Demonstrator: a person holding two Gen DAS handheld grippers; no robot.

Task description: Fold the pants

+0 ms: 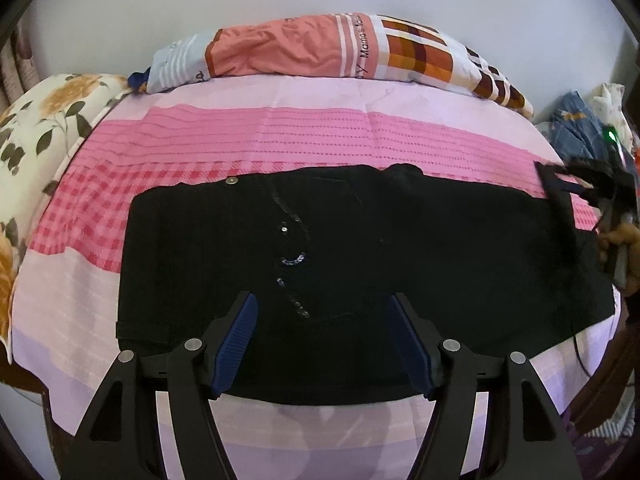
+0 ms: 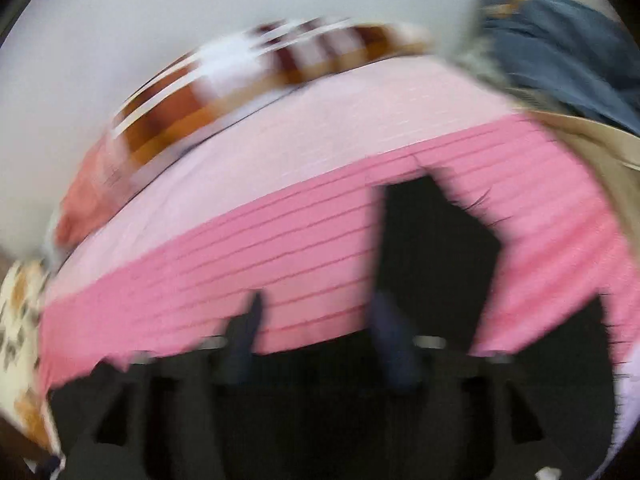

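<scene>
Black pants [image 1: 360, 264] with a sequin pattern lie flat across a pink bed cover [image 1: 256, 140], waistband and metal button at the left. My left gripper [image 1: 322, 308] is open and empty, hovering over the near edge of the pants. My right gripper [image 1: 592, 196] shows at the far right of the left wrist view, over the leg end of the pants. In the blurred right wrist view my right gripper [image 2: 320, 312] has its fingers apart, with a black pants flap [image 2: 436, 240] rising by the right finger; contact is unclear.
A patchwork pillow [image 1: 340, 52] lies along the far edge of the bed by the wall. A floral pillow [image 1: 44, 128] sits at the left. Blue jeans [image 1: 576, 124] lie at the right, also in the right wrist view [image 2: 560, 40].
</scene>
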